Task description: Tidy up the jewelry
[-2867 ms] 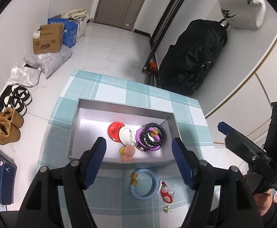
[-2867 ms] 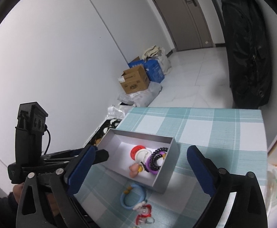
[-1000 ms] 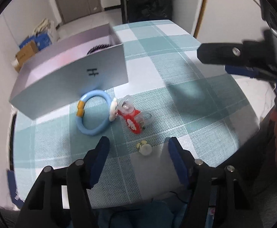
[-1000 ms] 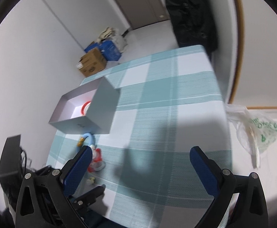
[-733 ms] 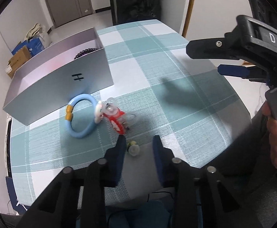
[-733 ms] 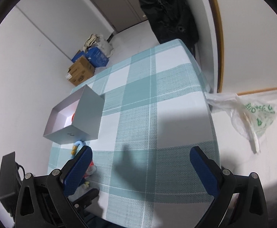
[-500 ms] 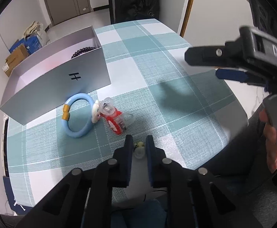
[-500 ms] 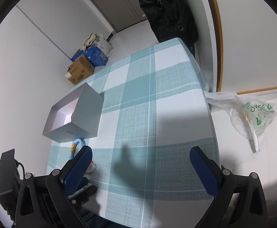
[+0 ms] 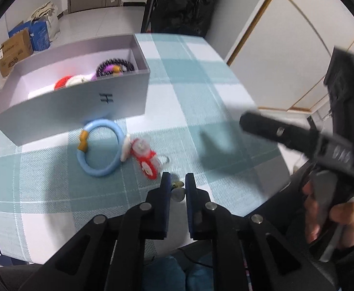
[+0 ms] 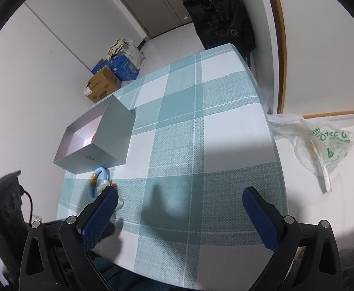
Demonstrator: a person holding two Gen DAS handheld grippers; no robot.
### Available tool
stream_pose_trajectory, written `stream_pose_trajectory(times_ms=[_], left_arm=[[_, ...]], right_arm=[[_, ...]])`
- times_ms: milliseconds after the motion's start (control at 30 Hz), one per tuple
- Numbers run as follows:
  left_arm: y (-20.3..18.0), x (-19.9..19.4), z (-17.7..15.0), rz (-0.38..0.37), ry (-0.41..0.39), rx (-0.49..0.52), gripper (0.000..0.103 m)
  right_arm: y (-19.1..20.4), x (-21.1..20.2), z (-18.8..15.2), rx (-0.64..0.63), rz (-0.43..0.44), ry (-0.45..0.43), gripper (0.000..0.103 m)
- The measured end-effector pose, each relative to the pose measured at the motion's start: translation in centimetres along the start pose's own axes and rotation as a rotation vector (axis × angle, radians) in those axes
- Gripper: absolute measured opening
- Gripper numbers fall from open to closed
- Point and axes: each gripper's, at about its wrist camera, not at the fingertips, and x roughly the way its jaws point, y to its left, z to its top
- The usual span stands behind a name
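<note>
My left gripper (image 9: 177,181) is shut on a small pale bead trinket (image 9: 177,193) near the front edge of the checked tablecloth (image 9: 201,101). Just beyond its fingertips lie a red trinket (image 9: 146,160) and a light blue ring bracelet (image 9: 99,148). Behind them stands the grey box (image 9: 80,106), holding a black bead bracelet (image 9: 116,62) and red and white pieces. My right gripper (image 10: 180,196) hovers open above the cloth, nothing between its fingers. In the right wrist view the grey box (image 10: 97,145) and blue ring (image 10: 101,173) sit to the left.
A hand (image 9: 332,208) holds the blurred right gripper body (image 9: 298,135) at the right. The table's right edge drops to a white plastic bag (image 10: 320,143) on the floor. A black bag (image 9: 184,2) and cardboard boxes (image 10: 104,87) stand beyond the table.
The left jaws have come together from wide apart onto the small bead trinket, and the left gripper has tipped and rolled a little. The right gripper has stayed open.
</note>
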Motion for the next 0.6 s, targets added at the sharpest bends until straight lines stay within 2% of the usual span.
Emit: stream_pose_trajectory(times_ms=[200,433,533,600], left_arm=[[1.5,-2.3,0.9,-0.074,-0.063,-0.080,0.007],[3.4,-6.0,1.7,-0.043,-0.192,-0.119,0.007],[4.7,-7.1,1.9,-0.057,-0.220,-0.158,0.007],[5.3,-7.2,2.3,-0.032,-0.225,-0.181,0.007]], right_arm=[[1.0,0.4,-0.5,-0.045,0.001,0.006,0.103],[3.6,1.1,-1.6,-0.154,0.031,0.041,0.103],[4.9,1.7,-2.0,-0.198,0.054,0.063,0.098],[5.8,2.2,-2.4,-0.232,0.047,0.075,0.095]])
